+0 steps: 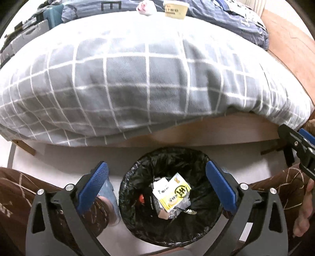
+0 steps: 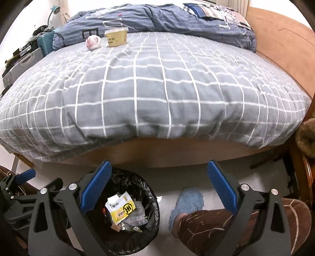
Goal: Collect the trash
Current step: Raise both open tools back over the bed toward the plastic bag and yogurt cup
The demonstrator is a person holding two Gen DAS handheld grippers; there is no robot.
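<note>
A bin with a black liner (image 1: 135,222) (image 2: 149,222) stands on the floor by the bed. A yellow and white wrapper (image 1: 175,194) (image 2: 122,208) and other scraps lie in it. My left gripper (image 1: 157,185) hangs open and empty right above the bin. My right gripper (image 2: 159,183) is open and empty over the floor to the bin's right. Far across the bed stand a yellow paper cup (image 1: 175,9) (image 2: 116,37) and, left of it, a crumpled white and pink tissue (image 1: 145,7) (image 2: 93,42).
The bed has a grey checked duvet (image 2: 157,88) and a blue striped quilt (image 2: 167,19) at the far end. Suitcases (image 2: 25,61) stand at the far left. My legs and blue slippers (image 2: 189,200) flank the bin. A wooden bed frame (image 2: 279,39) runs along the right.
</note>
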